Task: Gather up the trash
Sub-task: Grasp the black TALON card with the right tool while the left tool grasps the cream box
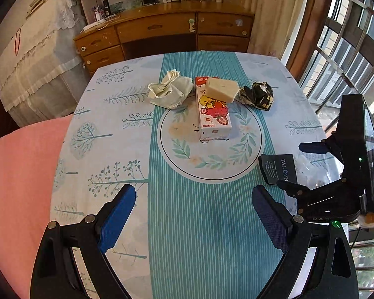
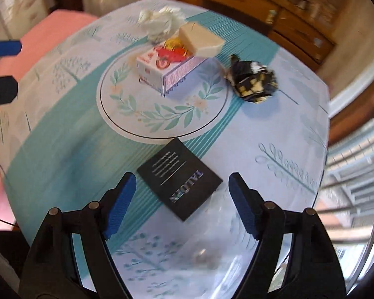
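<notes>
Two grippers hang above a table (image 1: 92,114) of trash, jaws apart and empty.

The carton (image 1: 213,111) with a cartoon print lies mid-table, a beige block (image 1: 222,89) on top, between a white wad (image 1: 170,91) and a dark wad (image 1: 258,94). The right gripper (image 2: 182,200) hangs over the black card (image 2: 179,178); best come down square, one finger either side. The left gripper (image 1: 193,214) has nothing beneath it. The card reads what looks like "TALON".

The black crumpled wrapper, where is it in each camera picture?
Left wrist view: black crumpled wrapper lies upper centre-right, right of the cartoon carton.
Right wrist view: wrapper lies upper right, apart from the carton.
Shared landmark: the beige block atop the carton.
</notes>
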{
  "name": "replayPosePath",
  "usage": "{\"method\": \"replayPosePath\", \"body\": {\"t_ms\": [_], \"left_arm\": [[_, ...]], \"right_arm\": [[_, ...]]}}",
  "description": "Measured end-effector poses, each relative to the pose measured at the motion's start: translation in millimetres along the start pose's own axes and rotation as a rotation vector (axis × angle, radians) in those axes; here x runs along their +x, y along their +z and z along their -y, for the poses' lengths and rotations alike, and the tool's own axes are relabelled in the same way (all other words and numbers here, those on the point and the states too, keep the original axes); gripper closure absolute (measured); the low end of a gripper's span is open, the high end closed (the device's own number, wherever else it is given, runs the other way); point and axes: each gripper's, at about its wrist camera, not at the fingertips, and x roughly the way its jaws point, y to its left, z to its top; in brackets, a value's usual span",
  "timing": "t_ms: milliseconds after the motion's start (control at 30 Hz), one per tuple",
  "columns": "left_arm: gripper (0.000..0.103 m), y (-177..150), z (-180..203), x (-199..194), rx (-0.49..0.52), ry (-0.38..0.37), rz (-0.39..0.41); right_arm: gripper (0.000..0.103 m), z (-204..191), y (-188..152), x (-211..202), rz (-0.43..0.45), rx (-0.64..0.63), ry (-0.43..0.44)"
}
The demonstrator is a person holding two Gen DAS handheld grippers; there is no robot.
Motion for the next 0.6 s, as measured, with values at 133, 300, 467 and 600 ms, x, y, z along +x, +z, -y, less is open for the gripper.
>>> {"method": "replayPosePath", "body": {"t_ms": [133,300,467,600], "left_arm": [[0.008,6,3,28,-0.027,0.022,-0.047],[0.008,8,-2,43,-0.061,0.045,-0.072],[0.008,15,-7,51,-0.086,0.054,-0.085],[0.008,24,-7,53,-0.087,0.053,-0.082]], "right_arm": [[0.029,1,5,18,-0.03,-0.109,0.078],[0.028,-5,9,30,-0.047,-0.213,0.151],[0.027,-2,8,34,-0.024,-0.275,0.159],[0.044,5,9,32,-0.006,-0.264,0.158]]}}
